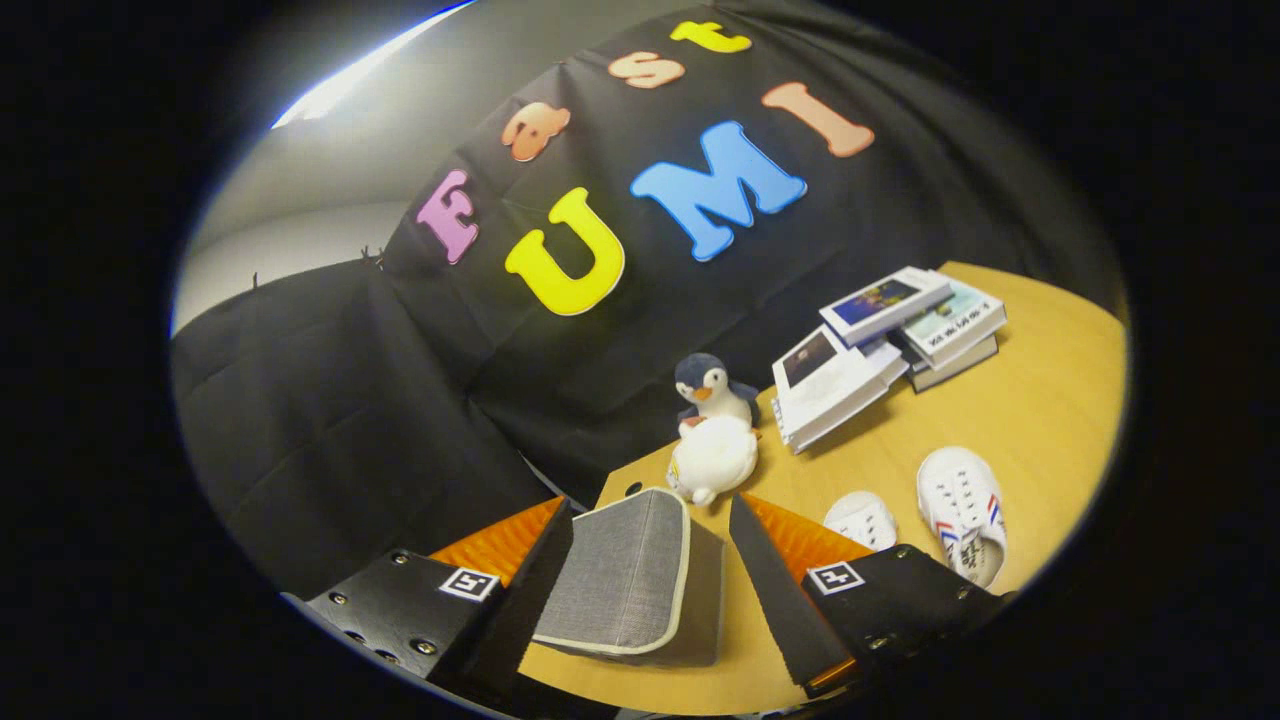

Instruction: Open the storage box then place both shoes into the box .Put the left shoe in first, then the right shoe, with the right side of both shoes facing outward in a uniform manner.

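So right now I've got the gripper (640, 575) spread wide, fingers apart and not pressing on anything, with the grey fabric storage box (628, 585) sitting between them, its lid looking shut to me. The two white shoes (960, 510) are off to the right of the box on the wooden table (1040, 420), one partly hidden behind my right finger, so I honestly can't tell yet which is left and which is right. My worry from here: the box looks soft and light, so if I grab at the lid edge off-centre it'll probably just slide or tip instead of opening. There's also a plush penguin (712, 440) just beyond the box, nearly touching it, so pushing the box forward would knock it over. A stack of books (880, 345) is further back, probably safe. And mixing up the shoe order would wreck the whole thing.
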The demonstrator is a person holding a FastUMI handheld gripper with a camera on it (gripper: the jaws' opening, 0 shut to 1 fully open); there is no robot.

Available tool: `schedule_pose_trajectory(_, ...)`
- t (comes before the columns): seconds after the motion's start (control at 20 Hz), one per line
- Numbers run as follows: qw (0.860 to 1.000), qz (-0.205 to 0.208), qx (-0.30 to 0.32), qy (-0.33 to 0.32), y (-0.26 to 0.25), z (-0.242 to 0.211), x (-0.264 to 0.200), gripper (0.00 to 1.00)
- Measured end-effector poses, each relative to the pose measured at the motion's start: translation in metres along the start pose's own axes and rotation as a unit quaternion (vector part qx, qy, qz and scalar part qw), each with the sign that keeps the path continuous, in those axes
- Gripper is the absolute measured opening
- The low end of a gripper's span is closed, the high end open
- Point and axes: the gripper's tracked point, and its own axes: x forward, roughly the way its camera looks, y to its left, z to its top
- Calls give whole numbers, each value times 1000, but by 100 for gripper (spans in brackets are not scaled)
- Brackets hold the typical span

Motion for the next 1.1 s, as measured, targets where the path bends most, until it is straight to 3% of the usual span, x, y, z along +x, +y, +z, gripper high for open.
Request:
schedule_pose_trajectory(0.25, 995, 11, 78, 52, -7, -31, 12, 96)
schedule_pose_trajectory(0.55, 980, 42, 157, 118, -7, -77, 25, 96)
schedule_pose_trajectory(1.1, 936, 75, 287, 188, -10, -133, 41, 96)
